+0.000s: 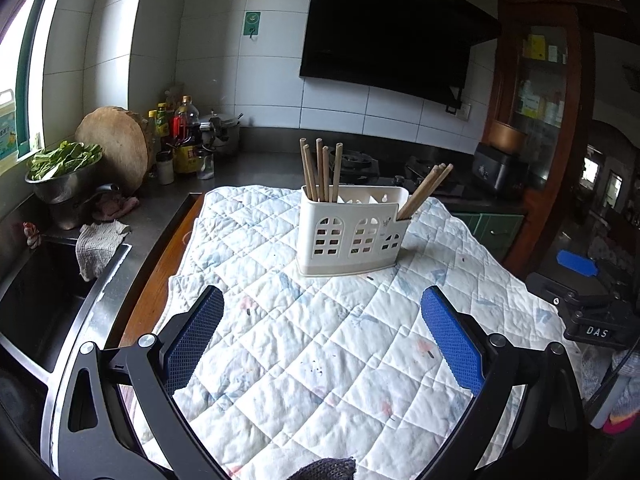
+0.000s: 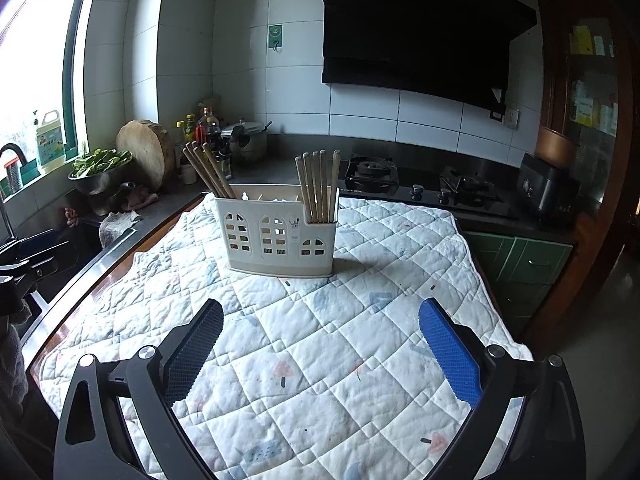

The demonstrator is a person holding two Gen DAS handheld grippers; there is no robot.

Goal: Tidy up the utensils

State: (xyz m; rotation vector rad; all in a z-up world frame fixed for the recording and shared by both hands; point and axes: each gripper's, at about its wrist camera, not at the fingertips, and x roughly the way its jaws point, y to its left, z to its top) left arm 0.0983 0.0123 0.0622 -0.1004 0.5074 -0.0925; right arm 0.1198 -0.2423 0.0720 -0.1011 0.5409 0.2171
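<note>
Looking along your left gripper, you see its blue pads spread wide and empty above the quilted cloth; the white utensil holder stands ahead on it, chopsticks upright in both end compartments. Along your right gripper, equally agape and empty, the holder stands ahead.

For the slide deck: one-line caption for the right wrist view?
Open right tongs face a white utensil holder with two chopstick bundles on a quilted cloth.
</note>
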